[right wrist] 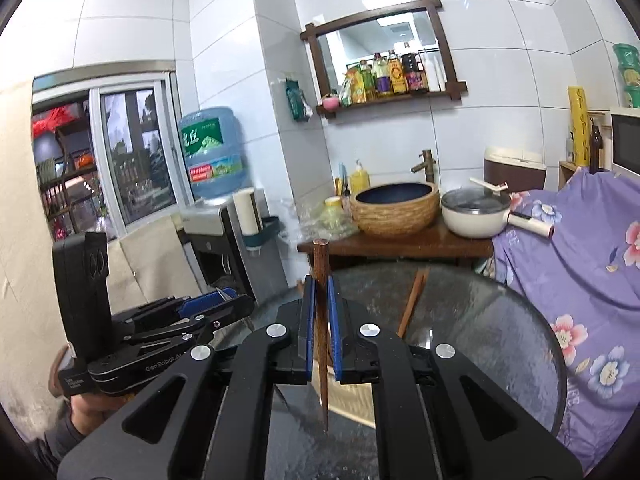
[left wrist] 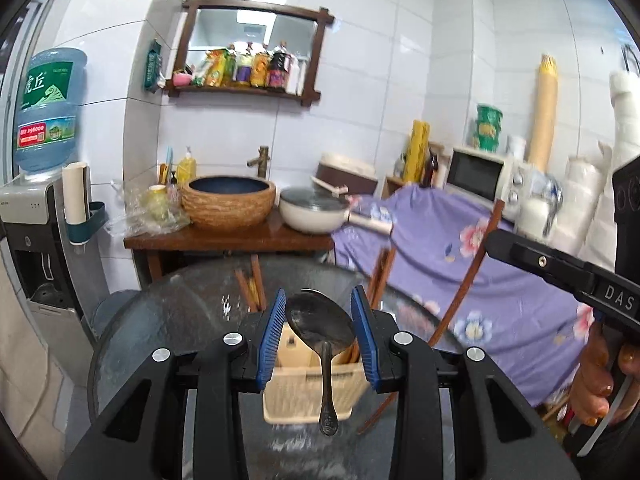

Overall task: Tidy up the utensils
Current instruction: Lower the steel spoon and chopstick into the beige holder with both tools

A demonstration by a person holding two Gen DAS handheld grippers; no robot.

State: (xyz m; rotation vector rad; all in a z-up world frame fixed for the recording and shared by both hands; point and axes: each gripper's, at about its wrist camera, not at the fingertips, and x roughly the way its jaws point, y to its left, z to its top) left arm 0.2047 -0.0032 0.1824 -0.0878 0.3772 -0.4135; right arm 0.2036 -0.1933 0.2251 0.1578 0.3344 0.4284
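My left gripper (left wrist: 320, 293) is shut on a dark metal spoon (left wrist: 320, 326). Its blue pads pinch the bowl's edges and the handle hangs straight down. Beneath it a cream slotted utensil basket (left wrist: 296, 396) stands on the round glass table (left wrist: 180, 304). My right gripper (right wrist: 320, 281) is shut on a brown wooden chopstick (right wrist: 321, 360), held upright with its thin tip down. The left wrist view shows that gripper (left wrist: 495, 240) at the right with the chopstick (left wrist: 460, 304) slanting below it. More chopsticks (right wrist: 414, 300) lie on the far side of the table. The left gripper (right wrist: 222, 296) shows at left.
Behind the table, a wooden stand (left wrist: 224, 240) carries a woven basin (left wrist: 229, 200) and a white pot (left wrist: 310, 210). A water dispenser (left wrist: 36, 240) stands to the left. A purple floral cloth (left wrist: 460, 248) covers furniture on the right, where a microwave (left wrist: 476, 176) sits.
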